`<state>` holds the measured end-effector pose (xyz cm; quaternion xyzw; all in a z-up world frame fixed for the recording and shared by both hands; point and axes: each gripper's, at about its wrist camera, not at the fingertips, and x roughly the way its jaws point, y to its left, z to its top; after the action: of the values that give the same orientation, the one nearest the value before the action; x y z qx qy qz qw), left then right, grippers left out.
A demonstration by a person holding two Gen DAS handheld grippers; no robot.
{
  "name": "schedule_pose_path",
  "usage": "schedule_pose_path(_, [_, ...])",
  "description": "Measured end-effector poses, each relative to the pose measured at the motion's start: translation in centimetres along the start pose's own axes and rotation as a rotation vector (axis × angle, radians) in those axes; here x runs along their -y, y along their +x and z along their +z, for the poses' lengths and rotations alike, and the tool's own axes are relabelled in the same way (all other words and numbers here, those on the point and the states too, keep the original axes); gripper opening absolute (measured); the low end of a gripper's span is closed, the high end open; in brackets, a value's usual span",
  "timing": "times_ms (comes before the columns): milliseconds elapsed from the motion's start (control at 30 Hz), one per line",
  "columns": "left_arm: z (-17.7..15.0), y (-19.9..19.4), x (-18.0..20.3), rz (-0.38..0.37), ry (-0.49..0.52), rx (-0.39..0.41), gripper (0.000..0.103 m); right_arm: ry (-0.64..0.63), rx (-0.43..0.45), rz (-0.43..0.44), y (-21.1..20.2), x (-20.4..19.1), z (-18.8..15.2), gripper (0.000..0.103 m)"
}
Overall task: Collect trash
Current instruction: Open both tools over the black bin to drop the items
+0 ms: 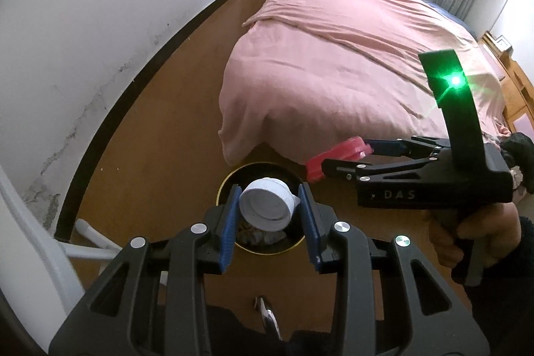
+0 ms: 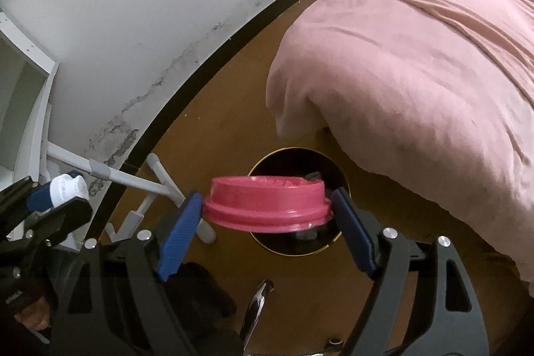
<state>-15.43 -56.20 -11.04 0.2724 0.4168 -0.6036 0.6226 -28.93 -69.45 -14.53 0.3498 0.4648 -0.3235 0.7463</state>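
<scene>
White ribbed plastic cap [image 1: 267,204]: clamped in left claw [image 1: 269,216], over the bin.
Pink round plastic lid [image 2: 267,204]: pinched edgewise in right claw [image 2: 267,209], above bin's rim.
Black gold-rimmed round bin [image 1: 227,181]: on floor by bed corner.
Risk: lid likely clips rim, rolls under bed.

White ribbed bottle cap [image 1: 267,205] — tilted, hollow side showing, pinched between blue pads above a round black bin [image 1: 224,186] with a gold rim. Pink plastic lid [image 2: 267,202] — held flat, top up, over the same bin, crumpled scraps inside.
</scene>
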Motion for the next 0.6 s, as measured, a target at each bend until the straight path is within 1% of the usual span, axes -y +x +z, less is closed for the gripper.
schedule_pose_path(33, [0.1, 0.5, 0.0, 0.004, 0.001, -0.008, 0.034, 0.007, -0.002, 0.001, 0.1, 0.1, 0.1, 0.082])
schedule_pose_path(100, [0.0, 1.3, -0.1, 0.007, -0.002, -0.021, 0.034, 0.024, -0.002, 0.010, 0.4, 0.6, 0.2, 0.084])
schedule_pose_path(267, [-0.2, 2.6, -0.1, -0.007, -0.005, -0.063, 0.034, 0.060, 0.011, 0.020, 0.3, 1.8, 0.4, 0.084])
schedule_pose_path(433, [0.0, 5.2, 0.9, -0.062, 0.015, -0.112, 0.034, 0.094, 0.029, 0.038, -0.6, 2.9, 0.5, 0.084])
schedule_pose_path(533, [-0.1, 6.4, 1.4, -0.075, 0.027, -0.136, 0.034, 0.091, 0.036, 0.039, -1.2, 3.1, 0.5, 0.084])
schedule_pose_path(567, [0.0, 6.6, 1.5, -0.080, 0.025, -0.136, 0.034, 0.092, 0.040, 0.037, -1.5, 3.1, 0.5, 0.084])
schedule_pose_path(600, [0.2, 6.8, 1.5, -0.089, 0.018, -0.132, 0.039, 0.092, 0.046, 0.036, -1.8, 3.1, 0.4, 0.084])
